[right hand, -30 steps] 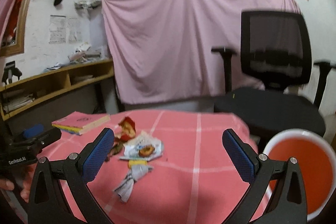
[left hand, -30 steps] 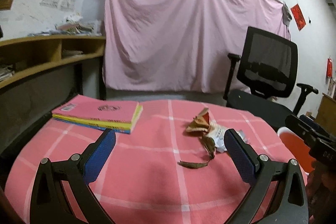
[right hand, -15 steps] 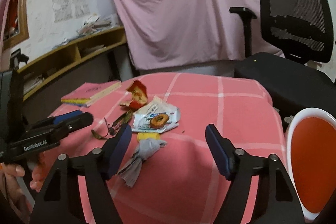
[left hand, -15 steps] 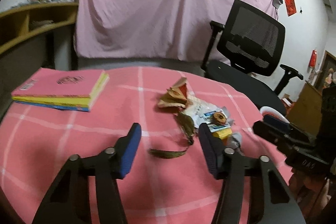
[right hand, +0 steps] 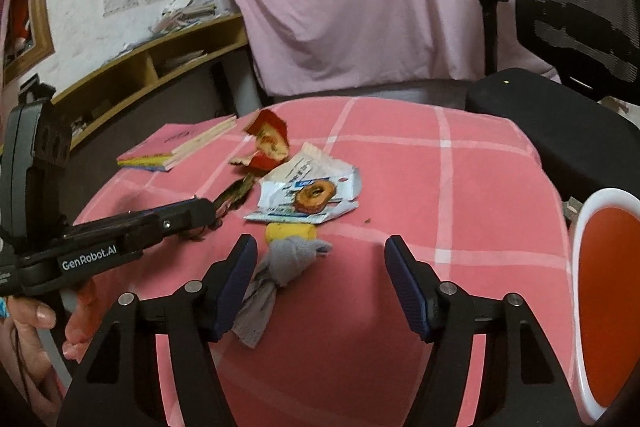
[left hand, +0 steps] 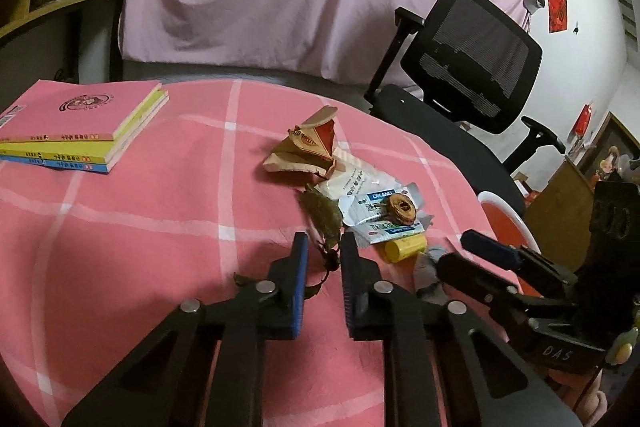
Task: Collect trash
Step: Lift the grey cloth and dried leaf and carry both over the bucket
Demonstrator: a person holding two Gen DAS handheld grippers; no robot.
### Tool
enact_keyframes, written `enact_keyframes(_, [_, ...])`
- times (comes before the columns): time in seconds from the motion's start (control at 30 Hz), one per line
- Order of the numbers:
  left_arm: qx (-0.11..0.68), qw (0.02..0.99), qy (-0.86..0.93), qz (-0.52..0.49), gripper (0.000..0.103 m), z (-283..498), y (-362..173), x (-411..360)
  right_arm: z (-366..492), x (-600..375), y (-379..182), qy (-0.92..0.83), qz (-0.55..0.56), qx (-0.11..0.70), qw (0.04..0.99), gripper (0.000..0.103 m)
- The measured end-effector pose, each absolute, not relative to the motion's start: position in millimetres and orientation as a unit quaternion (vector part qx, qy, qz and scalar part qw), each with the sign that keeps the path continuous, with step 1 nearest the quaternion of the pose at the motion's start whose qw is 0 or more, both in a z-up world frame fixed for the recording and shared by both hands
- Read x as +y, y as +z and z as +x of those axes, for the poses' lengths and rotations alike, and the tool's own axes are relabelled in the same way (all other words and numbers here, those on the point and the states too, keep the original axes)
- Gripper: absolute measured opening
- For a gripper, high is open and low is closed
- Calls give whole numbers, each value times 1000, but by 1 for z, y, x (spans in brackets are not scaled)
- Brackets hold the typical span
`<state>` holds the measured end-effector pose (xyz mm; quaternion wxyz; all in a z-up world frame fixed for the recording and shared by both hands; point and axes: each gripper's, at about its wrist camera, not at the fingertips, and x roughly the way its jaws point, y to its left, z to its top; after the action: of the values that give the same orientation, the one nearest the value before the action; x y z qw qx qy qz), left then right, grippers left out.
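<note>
A heap of trash lies on the pink checked tablecloth: a torn red-brown carton, a white and blue wrapper with a dried fruit ring on it, a yellow lump, a grey crumpled wad and a dried leaf. My left gripper is closing, its jaws narrow around the leaf's stem, which still rests on the cloth. My right gripper is also closing, but its jaws stand wide. The grey wad lies between them by the left finger, not pinched.
A white bin with an orange inside stands off the table's right edge. A stack of pink and yellow books lies at the far left. A black office chair stands behind the table. A hand holds the left gripper.
Both grippers tipped downward and came in over the trash. The left jaws went from wide apart to narrow around the leaf. The right jaws narrowed somewhat around the grey wad.
</note>
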<state>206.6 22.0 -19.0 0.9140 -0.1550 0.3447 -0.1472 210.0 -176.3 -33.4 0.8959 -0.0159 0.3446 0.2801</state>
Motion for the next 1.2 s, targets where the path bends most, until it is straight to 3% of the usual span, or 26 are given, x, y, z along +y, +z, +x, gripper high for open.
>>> enact_keyframes(0.13, [344, 914, -148, -157, 11, 205, -18, 24, 214, -168, -40, 283, -30, 363, 887, 65])
enact_keyframes(0.3, [345, 915, -149, -149, 8, 202, -18, 21, 215, -170, -40, 290, -24, 365, 884, 48])
enact_keyframes(0.43, [340, 917, -145, -147, 6, 200, -17, 21, 214, -168, -38, 302, -23, 363, 881, 27])
enact_keyframes(0.8, [298, 932, -148, -146, 4, 183, -8, 19, 197, -170, -27, 318, -26, 315, 894, 25])
enact_keyframes(1.2, [154, 981, -108, -36, 4, 120, 15, -21, 166, -200, 1, 306, 19, 193, 932, 25])
